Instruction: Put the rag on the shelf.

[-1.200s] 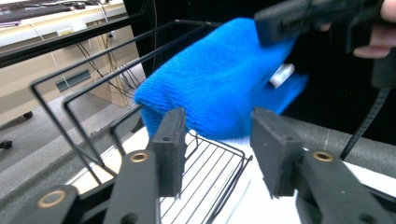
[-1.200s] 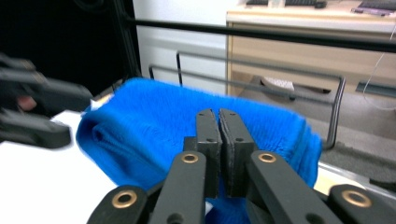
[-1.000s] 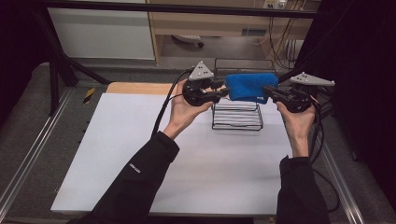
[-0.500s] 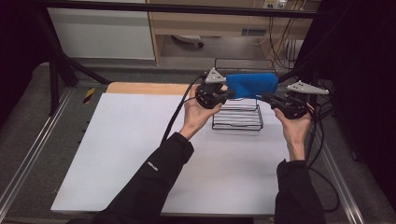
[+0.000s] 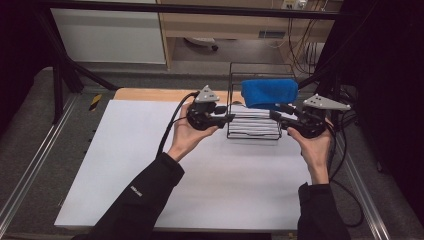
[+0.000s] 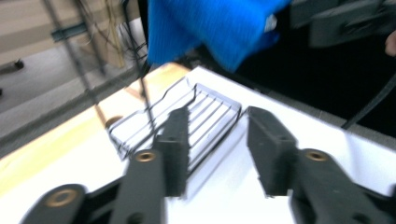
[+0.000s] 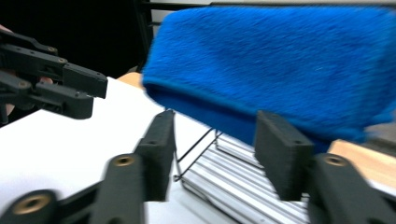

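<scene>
A: We start at the left claw (image 5: 231, 118). Its jaws stand apart with nothing between them, and they point toward the rack (image 5: 253, 127).

B: We agree. In the left claw's own view (image 6: 212, 154) the rack's ribbed base (image 6: 196, 116) lies past the jaw tips, on the white desk (image 6: 327, 149).

A: The right claw (image 5: 274, 113) is also parted and empty. It points back at the rack from the other side, so the two claws face each other across it.

B: In the right claw's view (image 7: 212, 151) the jaws sit just below the towel (image 7: 280, 65), not closed on it. The left claw (image 7: 77, 93) shows farther off, at left.

A: We see the towel (image 5: 269, 92) draped over the top of the rack, blue and folded. Its long axis runs left to right across the desk (image 5: 150, 165), in line with the two claws.

B: The rack stands upright near the desk's far edge, between the two hands. The left hand (image 5: 187, 135) and right hand (image 5: 314, 147) come up from the near side in dark sleeves.

A: We cannot tell whether either claw touches the rack wire.
</scene>
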A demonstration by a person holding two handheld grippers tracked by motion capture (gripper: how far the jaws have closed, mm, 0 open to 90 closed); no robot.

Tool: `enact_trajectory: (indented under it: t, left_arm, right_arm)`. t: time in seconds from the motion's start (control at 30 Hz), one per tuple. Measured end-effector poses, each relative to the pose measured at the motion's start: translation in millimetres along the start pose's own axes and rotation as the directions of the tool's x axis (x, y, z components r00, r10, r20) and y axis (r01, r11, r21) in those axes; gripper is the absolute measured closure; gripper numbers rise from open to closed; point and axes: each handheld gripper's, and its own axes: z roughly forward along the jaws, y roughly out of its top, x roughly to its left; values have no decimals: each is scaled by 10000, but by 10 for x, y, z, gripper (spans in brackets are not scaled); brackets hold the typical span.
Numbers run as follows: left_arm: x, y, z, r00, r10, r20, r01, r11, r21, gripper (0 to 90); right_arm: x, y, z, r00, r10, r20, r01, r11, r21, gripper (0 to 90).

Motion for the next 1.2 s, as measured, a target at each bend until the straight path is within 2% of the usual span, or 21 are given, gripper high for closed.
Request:
enact_trajectory:
  t: [0.17, 0.3, 0.4, 0.53, 0.67, 0.87, 0.97, 1.1, 1.2]
  left_arm:
    - [94, -312, -195, 9995, -110, -291, 128, 9978, 644, 409]
    - [181, -585, -373, 9981, -135, -598, 190, 9955, 927, 323]
    - [258, -790, -510, 9964, -282, -803, 378, 9920, 1205, 262]
    - [353, -1074, -686, 9923, -489, -1136, 641, 9890, 1336, 178]
    - [437, -1343, -843, 9863, -768, -1459, 970, 9858, 1371, 124]
    - [520, -1691, -1035, 9748, -1031, -1978, 1334, 9801, 1468, 84]
    - [548, -1834, -1120, 9685, -1267, -2145, 1590, 9772, 1406, 84]
    - [569, -2003, -1219, 9655, -1378, -2208, 1716, 9749, 1419, 85]
    - [586, -2108, -1297, 9646, -1583, -2108, 1884, 9733, 1310, 85]
  right_arm:
    - [133, -102, 28, 9996, 60, -270, -54, 9997, 233, 309]
    - [206, -208, 60, 9981, 216, -582, -195, 9991, 369, 217]
    - [246, -304, 90, 9974, 195, -698, -157, 9983, 555, 162]
    - [270, -444, 138, 9958, 411, -822, -335, 9952, 923, 113]
    - [292, -600, 186, 9944, 335, -999, -214, 9925, 1203, 81]
    - [330, -873, 264, 9914, 311, -1270, -83, 9842, 1767, 59]
    - [344, -1029, 286, 9918, 413, -1209, -174, 9811, 1927, 38]
    - [332, -1209, 284, 9907, 640, -1201, -374, 9766, 2118, 25]
    - [318, -1324, 254, 9913, 581, -1178, -299, 9731, 2286, 19]
